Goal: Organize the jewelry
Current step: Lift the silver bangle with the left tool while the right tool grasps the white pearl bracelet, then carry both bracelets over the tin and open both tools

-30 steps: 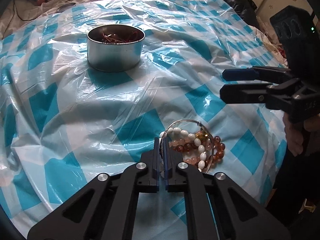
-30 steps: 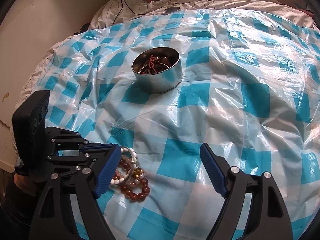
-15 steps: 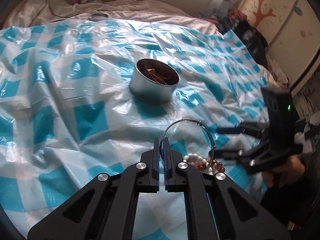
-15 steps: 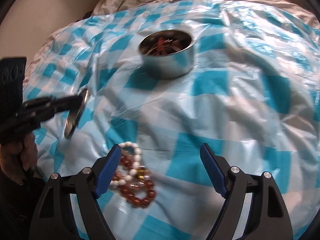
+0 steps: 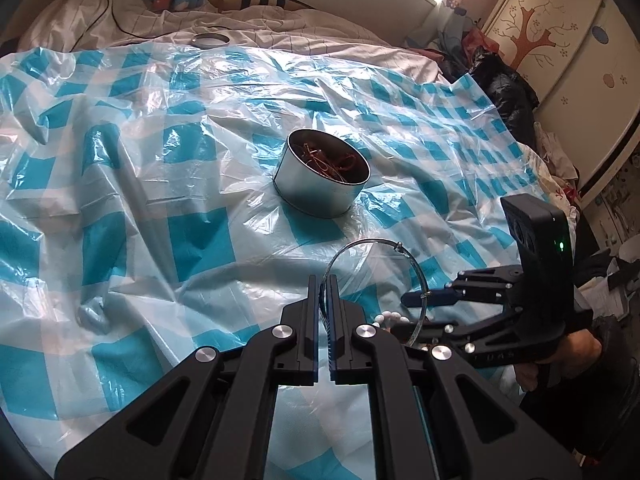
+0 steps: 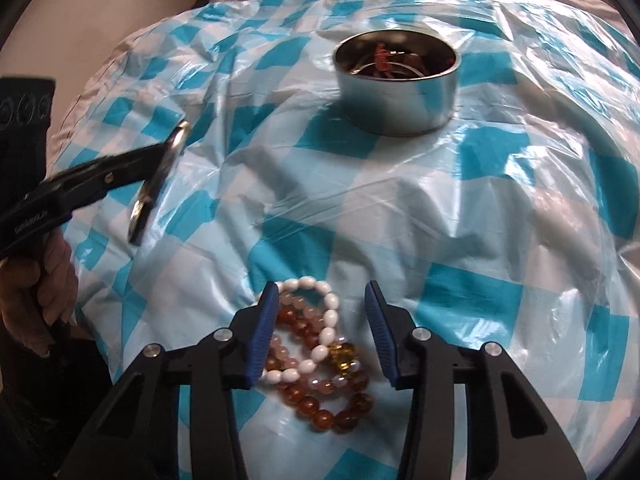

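In the left wrist view, my left tongs (image 5: 324, 280) are pressed together on a thin silver wire bangle (image 5: 374, 245), which stands up from their tips as an open hoop above the blue-and-white checked plastic sheet (image 5: 200, 240) spread over the bed. Beyond the hoop sits a round shiny metal tin (image 5: 320, 190) with reddish cords and other pieces inside it. To the right, my right tongs (image 5: 416, 312) point down at the sheet, a hand (image 5: 560, 356) on their black handle, and a few white beads (image 5: 386, 317) show just beside them.

In the right wrist view, my right tongs (image 6: 320, 316) are closing, their blue pads on either side of a heap of bead bracelets: a white oval-bead bracelet (image 6: 320, 320) lying over a pink bead one (image 6: 292, 308) and an amber-brown bead one (image 6: 324, 412). The pads do not yet press on the beads. The metal tin (image 6: 400, 96) stands well apart, farther up the sheet (image 6: 440, 220). At left, the left tongs (image 6: 160, 164) carry the bangle (image 6: 154, 188) edge-on, clear of the sheet.
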`<state>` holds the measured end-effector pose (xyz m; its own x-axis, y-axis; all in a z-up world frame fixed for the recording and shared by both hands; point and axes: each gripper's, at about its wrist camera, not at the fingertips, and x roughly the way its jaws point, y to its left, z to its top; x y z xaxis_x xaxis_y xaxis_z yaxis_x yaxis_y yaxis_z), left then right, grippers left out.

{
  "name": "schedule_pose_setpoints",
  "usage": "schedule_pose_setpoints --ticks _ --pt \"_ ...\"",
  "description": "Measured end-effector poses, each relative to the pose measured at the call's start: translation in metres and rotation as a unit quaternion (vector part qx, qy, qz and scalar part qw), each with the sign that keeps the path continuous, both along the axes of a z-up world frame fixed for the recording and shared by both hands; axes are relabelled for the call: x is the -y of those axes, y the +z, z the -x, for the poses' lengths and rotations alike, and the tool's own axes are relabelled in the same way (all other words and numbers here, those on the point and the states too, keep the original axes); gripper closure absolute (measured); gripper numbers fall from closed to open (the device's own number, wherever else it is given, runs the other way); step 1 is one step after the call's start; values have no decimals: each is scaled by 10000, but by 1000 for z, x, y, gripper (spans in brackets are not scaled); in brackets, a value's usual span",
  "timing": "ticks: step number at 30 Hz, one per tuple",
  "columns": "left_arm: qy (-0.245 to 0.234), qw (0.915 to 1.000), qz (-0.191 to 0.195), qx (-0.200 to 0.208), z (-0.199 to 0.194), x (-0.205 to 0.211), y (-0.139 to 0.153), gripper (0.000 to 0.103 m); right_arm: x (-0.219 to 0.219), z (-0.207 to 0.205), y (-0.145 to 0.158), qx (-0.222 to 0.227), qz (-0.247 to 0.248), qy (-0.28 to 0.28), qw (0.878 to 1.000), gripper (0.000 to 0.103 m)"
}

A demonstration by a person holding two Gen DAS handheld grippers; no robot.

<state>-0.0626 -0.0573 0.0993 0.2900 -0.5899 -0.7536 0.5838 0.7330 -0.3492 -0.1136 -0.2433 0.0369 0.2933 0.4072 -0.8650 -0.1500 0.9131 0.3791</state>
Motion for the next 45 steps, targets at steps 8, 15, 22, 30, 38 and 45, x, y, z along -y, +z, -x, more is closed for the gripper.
schedule_pose_setpoints --ticks 8,15,22,30,38,45 --pt "0 10000 -11 -6 -1 2 -1 100 -5 3 0 82 -196 87 9997 95" --pt "3 10000 -3 2 -1 4 -1 100 14 5 26 440 -855 -161 9952 95" --pt "-3 10000 -4 2 -3 7 -1 100 28 8 47 641 -1407 -264 9876 95" --pt "0 10000 47 53 -7 20 7 100 65 9 75 983 -1886 -766 9741 95" --pt "78 9996 262 76 -22 42 17 100 110 -3 96 1366 -2297 -1411 9532 95" --pt "198 9991 361 83 -38 59 17 100 120 -18 97 1556 -2503 -1564 9427 95"
